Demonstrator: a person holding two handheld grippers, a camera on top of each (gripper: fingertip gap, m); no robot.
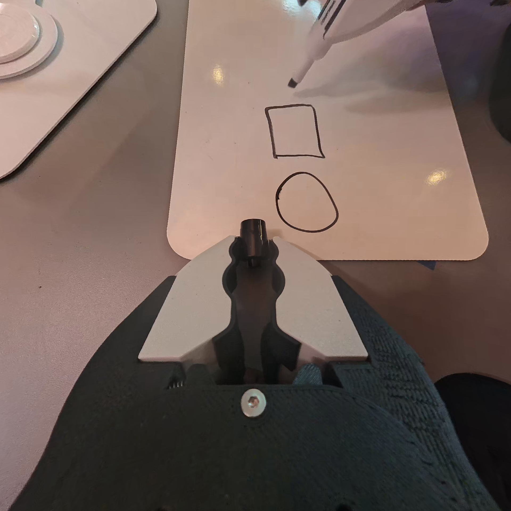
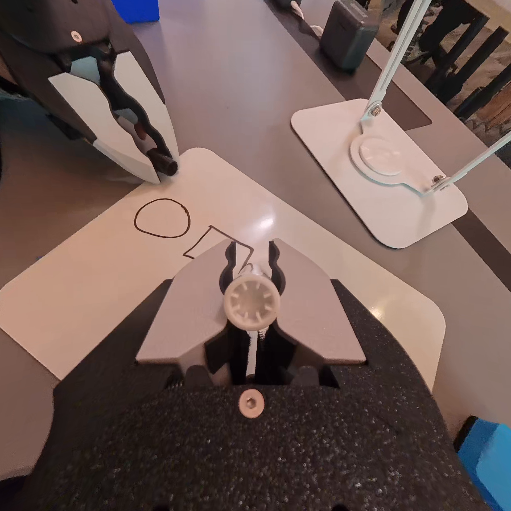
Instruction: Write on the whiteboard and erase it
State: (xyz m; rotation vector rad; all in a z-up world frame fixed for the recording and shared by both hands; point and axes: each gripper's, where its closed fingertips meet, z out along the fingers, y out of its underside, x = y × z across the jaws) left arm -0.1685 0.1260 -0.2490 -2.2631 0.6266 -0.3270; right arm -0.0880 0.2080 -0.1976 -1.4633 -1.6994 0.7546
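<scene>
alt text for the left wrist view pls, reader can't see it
The left gripper, shut on a black marker cap, sits at the near edge of a whiteboard bearing a drawn square and circle. A marker enters from the upper right, tip just beyond the square.

I find no words or numbers I can make out. The marker [image 1: 318, 41] carries dark print along its white barrel, too blurred to tell. On the whiteboard [image 1: 221, 166] I see only drawn signs: a black rectangle [image 1: 294, 131] farther off and a rough circle [image 1: 307, 201] nearer the board's near edge. No letters beside either.
</scene>
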